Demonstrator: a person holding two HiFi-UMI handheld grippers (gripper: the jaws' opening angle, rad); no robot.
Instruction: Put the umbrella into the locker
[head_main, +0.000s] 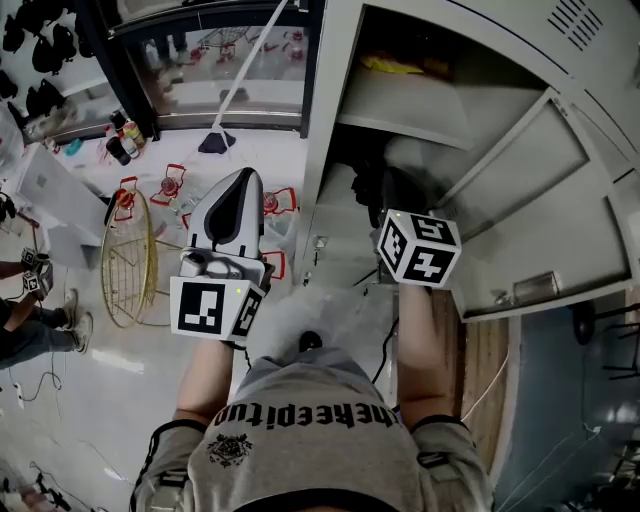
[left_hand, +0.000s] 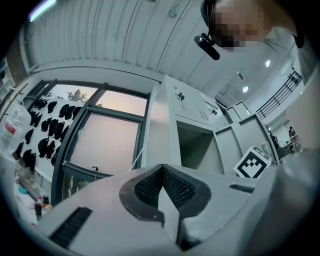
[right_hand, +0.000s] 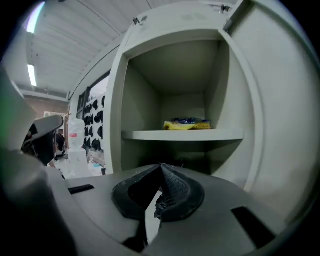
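Left gripper (left_hand: 163, 170) had its jaws pressed together, empty. Right gripper (right_hand: 161, 169) was likewise closed tight on nothing, facing the open locker (right_hand: 140, 100). A dark shape, seemingly the umbrella (head_main: 378, 190), sat under the shelf (right_hand: 182, 134), and a yellow packet (right_hand: 187, 124) lay on the shelf.

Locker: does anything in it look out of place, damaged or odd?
Nothing stands out. The locker is open; a yellow and blue item lies flat on its shelf. Below the shelf it is too dark to tell what is there.
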